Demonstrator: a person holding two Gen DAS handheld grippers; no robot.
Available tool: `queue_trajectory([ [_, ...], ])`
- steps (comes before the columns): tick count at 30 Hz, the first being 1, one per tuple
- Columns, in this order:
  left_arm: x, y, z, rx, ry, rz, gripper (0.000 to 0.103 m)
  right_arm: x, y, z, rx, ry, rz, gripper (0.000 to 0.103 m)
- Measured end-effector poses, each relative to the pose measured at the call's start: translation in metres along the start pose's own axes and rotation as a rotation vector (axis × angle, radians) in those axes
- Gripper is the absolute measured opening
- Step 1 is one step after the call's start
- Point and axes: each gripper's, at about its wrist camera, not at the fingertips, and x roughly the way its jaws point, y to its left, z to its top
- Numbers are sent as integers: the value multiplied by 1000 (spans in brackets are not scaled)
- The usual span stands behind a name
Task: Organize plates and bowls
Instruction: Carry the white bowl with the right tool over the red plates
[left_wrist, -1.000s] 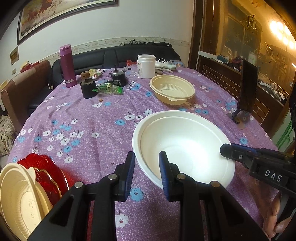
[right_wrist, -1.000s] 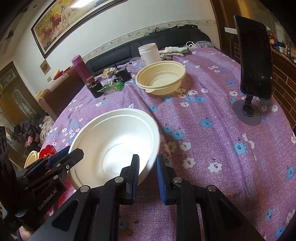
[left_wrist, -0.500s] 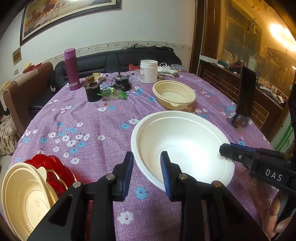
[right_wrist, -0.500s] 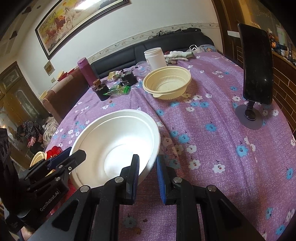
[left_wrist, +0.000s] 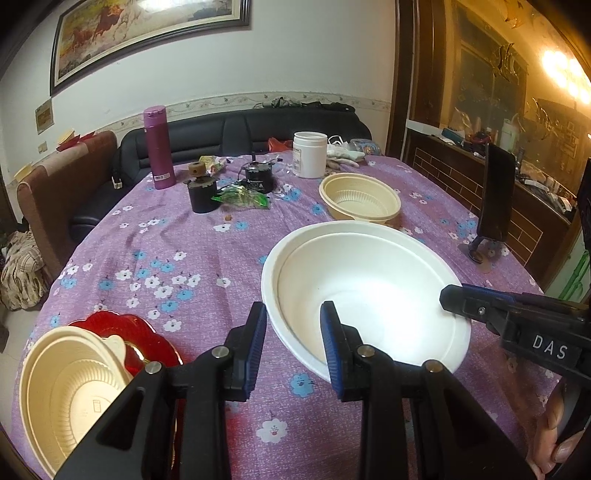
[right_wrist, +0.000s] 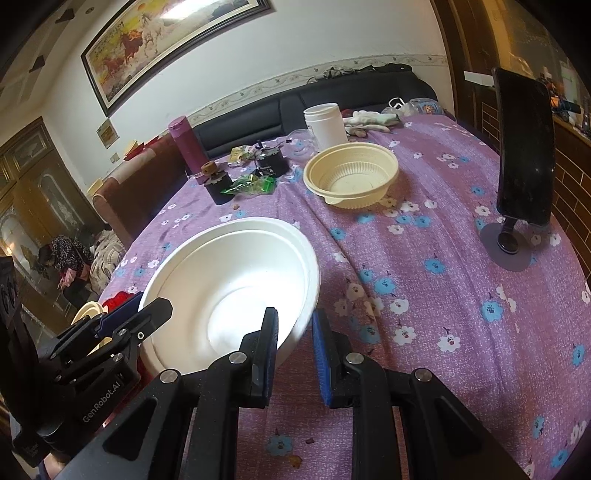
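Both the left gripper (left_wrist: 293, 345) and right gripper (right_wrist: 294, 354) are pinching the white bowl (left_wrist: 365, 291), narrow jaws on its rim, carrying it; next, nesting toward the cream bowl (left_wrist: 360, 197) at one o'clock

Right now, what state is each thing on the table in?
white bowl: upright, empty, rim clamped on two sides
left gripper: shut on white bowl
right gripper: shut on white bowl
cream bowl: upright, standing free
nested bowls: tilted against the red plate
jar: upright, lid on
flask: upright, capped
phone: screen dark, upright on its stand
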Motion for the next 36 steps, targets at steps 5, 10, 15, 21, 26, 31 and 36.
queue_trajectory([
  [5, -6, 6, 0, -6, -14, 10, 28, 1, 8, 3, -12, 1, 8, 20],
  [10, -14, 14, -1, -16, -27, 20, 31, 1, 19, 5, -36, -1, 17, 21],
  [15, -23, 24, -2, -30, -46, 38, 33, 2, 33, 7, -61, -2, 30, 21],
  [21, -35, 40, -3, -52, -57, 56, 34, 2, 49, 10, -85, -3, 48, 21],
  [26, -52, 59, -6, -76, -78, 79, 36, 0, 71, 13, -123, -8, 81, 21],
  [31, -74, 86, -13, -112, -92, 121, 38, -1, 99, 13, -167, -6, 129, 21],
  [36, -96, 117, -24, -165, -99, 170, 40, 2, 135, 11, -221, 5, 190, 23],
])
